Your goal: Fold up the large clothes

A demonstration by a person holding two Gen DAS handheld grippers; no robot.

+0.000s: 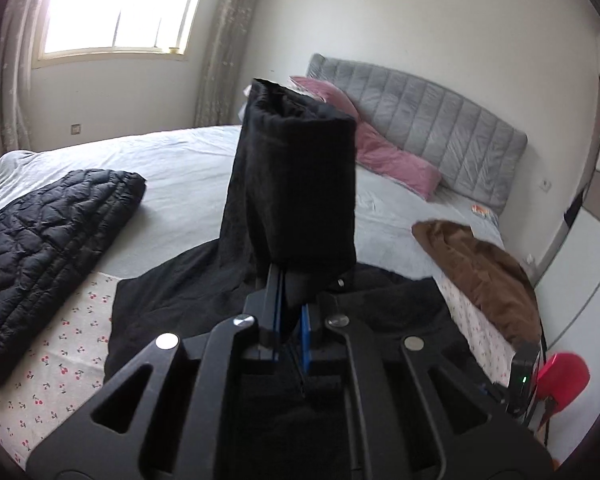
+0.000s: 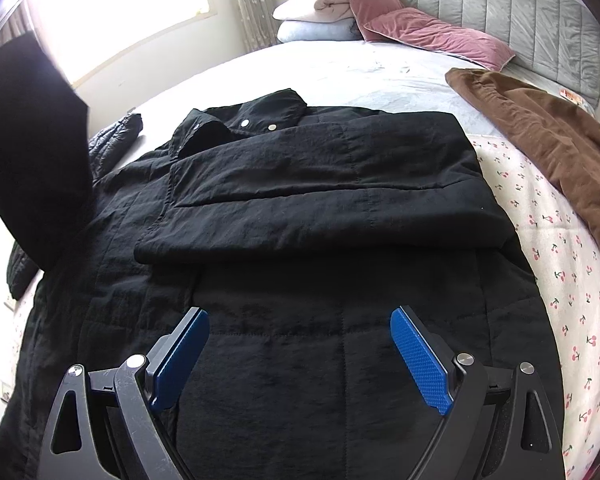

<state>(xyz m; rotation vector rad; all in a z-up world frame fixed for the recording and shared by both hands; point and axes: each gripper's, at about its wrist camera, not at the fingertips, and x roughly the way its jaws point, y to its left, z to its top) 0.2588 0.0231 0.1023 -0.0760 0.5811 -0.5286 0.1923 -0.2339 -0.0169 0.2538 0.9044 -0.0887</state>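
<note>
A large black coat [image 2: 300, 200] lies spread face up on the bed, collar toward the headboard, with one sleeve folded across its chest. My left gripper [image 1: 296, 280] is shut on the coat's other sleeve [image 1: 296, 172] and holds it raised above the coat; the cuff stands up and hides the fingertips. In the right wrist view that lifted sleeve [image 2: 32, 152] hangs at the left edge. My right gripper [image 2: 300, 344] hovers open over the coat's lower part, nothing between its blue pads [image 2: 420, 364].
A folded black quilted jacket [image 1: 48, 248] lies on the bed's left side. A brown garment [image 1: 484, 280] lies crumpled at the right edge. Pink pillows [image 1: 384, 148] and folded blankets [image 2: 320, 12] rest against the grey headboard [image 1: 440, 128]. A red object [image 1: 564, 376] sits beside the bed.
</note>
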